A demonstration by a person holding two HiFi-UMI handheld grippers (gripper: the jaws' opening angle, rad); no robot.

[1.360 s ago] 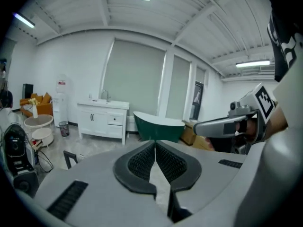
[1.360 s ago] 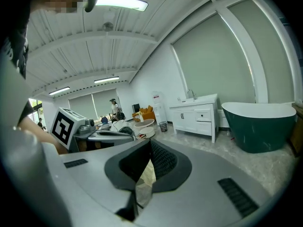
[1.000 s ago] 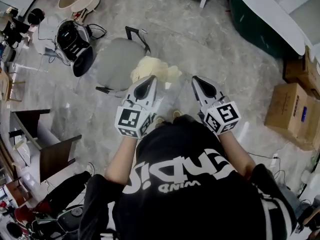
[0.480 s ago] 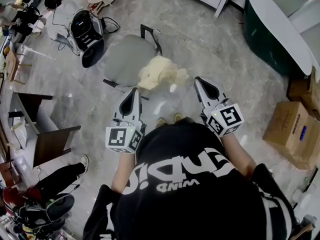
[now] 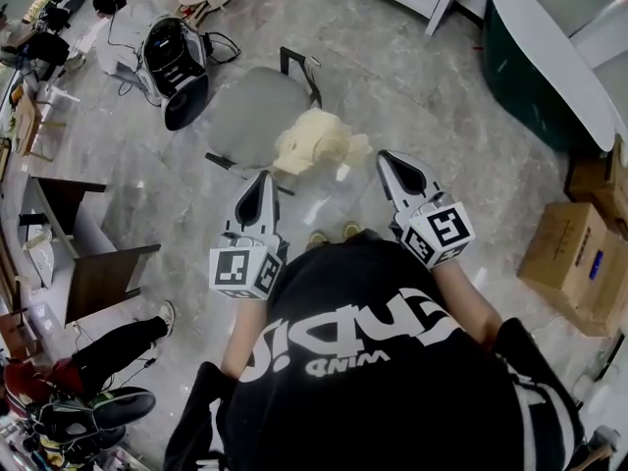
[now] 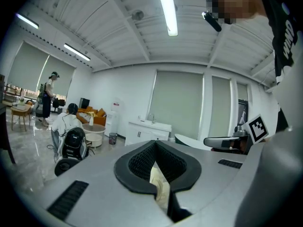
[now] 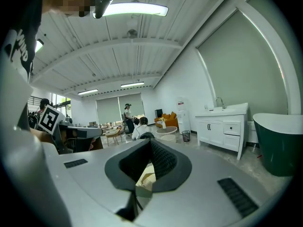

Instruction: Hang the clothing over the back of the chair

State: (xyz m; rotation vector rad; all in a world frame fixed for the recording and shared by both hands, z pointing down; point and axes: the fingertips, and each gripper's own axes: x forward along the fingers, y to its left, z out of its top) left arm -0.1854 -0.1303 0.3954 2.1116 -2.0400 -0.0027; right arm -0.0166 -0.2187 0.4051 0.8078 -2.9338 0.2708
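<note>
Both bare forearms are bent and held out before the chest, with the left gripper (image 5: 261, 183) and right gripper (image 5: 391, 163) side by side and well apart. Each points forward and about level, the right one's tip angled slightly inward toward the left claw. Both pairs of jaws stand together with nothing pinched between them
</note>
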